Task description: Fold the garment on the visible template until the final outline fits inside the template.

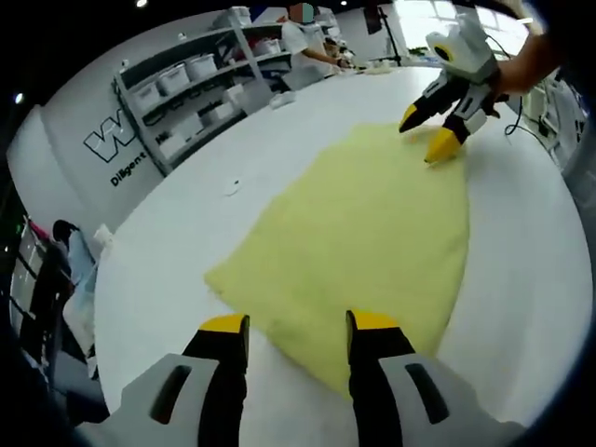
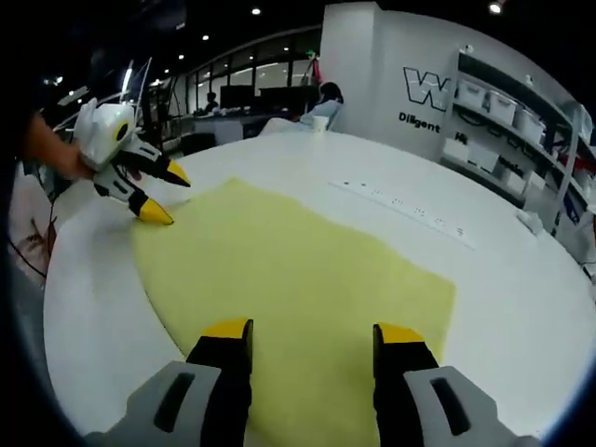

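**Yellow cloth lies flat, folding barely begun**

In the left gripper view, the left gripper (image 1: 296, 326) stands with its yellow-tipped jaws spread apart and holding nothing, poised over the near edge of the soft pale-yellow fabric garment (image 1: 363, 233). The garment lies spread on the round white table (image 1: 186, 251), roughly in the table's middle, looking like a single smooth layer with no fold line showing. Farther right and across the cloth, the right gripper (image 1: 433, 130), held in a person's hand, has its jaws parted and its tips at the far edge of the fabric; whether they touch it cannot be told.

In the right gripper view, the left gripper (image 2: 163, 196) shows at the left, jaws apart, at the garment's far corner. To its right the garment (image 2: 298, 289) stretches flat beneath the right gripper (image 2: 312, 340), whose jaws are released over the cloth with nothing between them.

No template outline can be made out on the table in either view. By my judgement the task is at its start: the cloth is laid out, both grippers are placed at opposite ends, and every fold remains to be made.
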A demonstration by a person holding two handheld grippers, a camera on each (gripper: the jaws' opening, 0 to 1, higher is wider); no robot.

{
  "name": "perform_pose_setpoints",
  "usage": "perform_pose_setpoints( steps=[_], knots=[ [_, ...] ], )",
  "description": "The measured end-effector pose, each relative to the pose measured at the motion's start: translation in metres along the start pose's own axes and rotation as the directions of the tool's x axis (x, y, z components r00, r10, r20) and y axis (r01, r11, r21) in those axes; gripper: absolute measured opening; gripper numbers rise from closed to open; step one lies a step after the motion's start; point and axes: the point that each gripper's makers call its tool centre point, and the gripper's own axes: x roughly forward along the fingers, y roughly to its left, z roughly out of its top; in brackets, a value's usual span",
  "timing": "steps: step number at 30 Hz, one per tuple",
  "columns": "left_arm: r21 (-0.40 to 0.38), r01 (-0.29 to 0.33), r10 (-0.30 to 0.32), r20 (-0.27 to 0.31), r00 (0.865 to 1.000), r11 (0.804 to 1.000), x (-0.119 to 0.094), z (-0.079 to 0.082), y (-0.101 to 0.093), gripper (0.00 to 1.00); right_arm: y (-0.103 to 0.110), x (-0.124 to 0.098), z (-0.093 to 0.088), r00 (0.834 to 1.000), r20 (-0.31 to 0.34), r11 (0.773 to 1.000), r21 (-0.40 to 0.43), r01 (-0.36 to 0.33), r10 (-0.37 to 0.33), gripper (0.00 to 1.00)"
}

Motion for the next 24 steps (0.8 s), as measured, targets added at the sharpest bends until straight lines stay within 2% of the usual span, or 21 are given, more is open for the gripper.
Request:
perform_pose_setpoints(
  steps=[5, 9, 10, 15, 19, 21, 24],
  knots=[
    [-0.04, 0.006, -0.005, 0.021, 1.0, 0.999, 0.001, 0.001, -0.007, 0.44, 0.002, -0.001, 0.005, 1.0, 0.026, 1.0, 0.009, 0.017, -0.017, 0.5],
    [-0.079, -0.007, 0.011, 0.046, 0.999, 0.997, 0.001, 0.003, -0.013, 0.46, 0.01, -0.001, 0.01, 0.997, 0.065, 0.999, -0.007, 0.033, -0.033, 0.62],
    [-0.105, -0.009, 0.014, 0.045, 0.999, 0.994, 0.002, 0.002, -0.013, 0.46, 0.012, -0.001, 0.01, 0.997, 0.069, 0.999, -0.007, 0.034, -0.034, 0.63],
    [-0.125, -0.017, 0.026, 0.07, 0.997, 0.992, 0.002, 0.006, -0.019, 0.51, 0.017, -0.001, 0.012, 0.995, 0.086, 0.999, 0.017, 0.048, -0.05, 0.64],
    [-0.204, -0.018, 0.042, 0.116, 0.992, 0.979, 0.003, 0.013, -0.023, 0.6, 0.024, -0.001, 0.017, 0.99, 0.119, 0.997, 0.038, 0.066, -0.07, 0.68],
    [-0.268, -0.028, 0.07, 0.147, 0.987, 0.963, 0.003, 0.019, -0.024, 0.65, 0.029, -0.001, 0.019, 0.988, 0.137, 0.996, 0.043, 0.072, -0.077, 0.71],
    [-0.279, -0.036, 0.08, 0.148, 0.986, 0.96, 0.005, 0.022, -0.029, 0.67, 0.041, 0.002, 0.019, 0.987, 0.14, 0.997, 0.02, 0.074, -0.076, 0.75]
  ],
)
